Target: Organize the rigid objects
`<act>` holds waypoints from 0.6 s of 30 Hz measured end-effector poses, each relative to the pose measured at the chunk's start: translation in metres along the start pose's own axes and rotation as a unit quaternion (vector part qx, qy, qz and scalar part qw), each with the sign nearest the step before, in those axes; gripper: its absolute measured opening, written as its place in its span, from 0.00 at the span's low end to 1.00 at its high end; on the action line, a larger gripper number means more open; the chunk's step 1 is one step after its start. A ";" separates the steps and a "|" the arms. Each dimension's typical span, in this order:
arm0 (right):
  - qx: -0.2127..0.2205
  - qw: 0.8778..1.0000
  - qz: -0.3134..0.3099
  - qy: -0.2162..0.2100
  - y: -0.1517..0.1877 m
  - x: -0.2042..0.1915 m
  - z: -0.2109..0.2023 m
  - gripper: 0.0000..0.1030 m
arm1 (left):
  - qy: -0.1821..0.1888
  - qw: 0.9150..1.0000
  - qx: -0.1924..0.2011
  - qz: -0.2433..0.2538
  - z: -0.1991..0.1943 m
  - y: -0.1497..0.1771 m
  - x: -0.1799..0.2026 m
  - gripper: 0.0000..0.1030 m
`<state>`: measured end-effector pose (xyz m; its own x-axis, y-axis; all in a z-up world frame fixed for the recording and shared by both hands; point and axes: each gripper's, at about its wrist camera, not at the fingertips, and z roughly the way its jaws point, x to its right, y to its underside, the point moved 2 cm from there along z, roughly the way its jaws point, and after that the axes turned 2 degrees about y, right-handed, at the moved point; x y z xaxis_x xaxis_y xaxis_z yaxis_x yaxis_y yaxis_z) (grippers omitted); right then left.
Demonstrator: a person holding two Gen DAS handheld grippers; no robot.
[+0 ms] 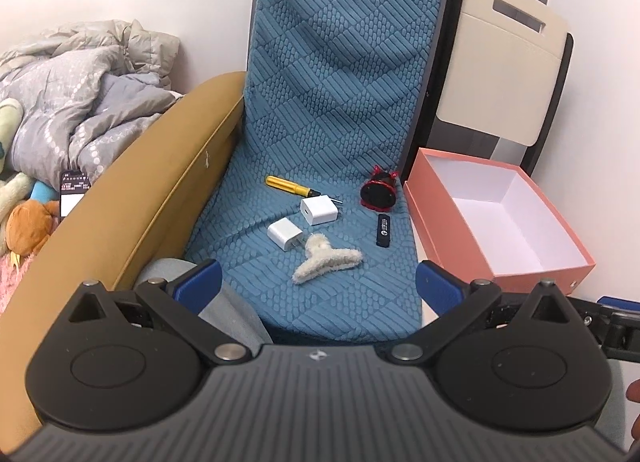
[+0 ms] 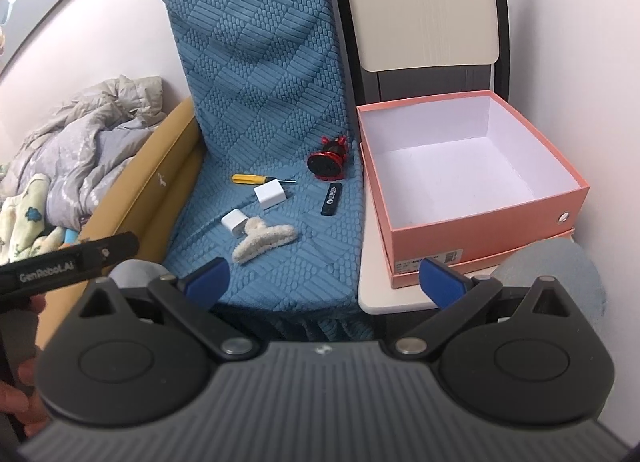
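Nothing is sorted yet: both the left hand-held gripper (image 1: 318, 282) and right hand-held gripper (image 2: 322, 280) hover spread wide and empty, the pink box (image 2: 486, 227) holds nothing, and six small items (image 2: 276, 201) lie on the blue-covered chair (image 2: 256, 73).

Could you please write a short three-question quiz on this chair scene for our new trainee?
1. True or false: the pink box already holds one white charger.
2. Multiple choice: which item lies nearest the pink box? A) yellow screwdriver B) black USB stick C) fluffy hair claw
3. Short answer: how many white chargers lie on the blue seat cover, and is either gripper holding anything?

Key
1. False: the box is empty.
2. B.
3. Two chargers; no, the left gripper and the right gripper are both open and hold nothing.
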<state>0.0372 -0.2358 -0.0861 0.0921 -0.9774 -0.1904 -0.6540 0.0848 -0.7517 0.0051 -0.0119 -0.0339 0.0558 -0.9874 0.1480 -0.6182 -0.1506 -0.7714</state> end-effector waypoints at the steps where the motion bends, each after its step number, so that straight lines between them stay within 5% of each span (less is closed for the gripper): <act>1: -0.001 1.000 0.003 -0.003 0.001 0.000 0.000 1.00 | 0.000 1.000 0.002 0.002 0.000 0.001 0.001 1.00; 18: 0.009 1.000 -0.007 -0.002 0.005 0.000 -0.002 1.00 | 0.027 0.999 0.019 -0.016 -0.009 0.011 0.000 1.00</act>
<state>0.0322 -0.2359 -0.0887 0.1053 -0.9776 -0.1820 -0.6385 0.0738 -0.7661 -0.0091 -0.0131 -0.0369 0.0327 -0.9781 0.2054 -0.5870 -0.1852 -0.7881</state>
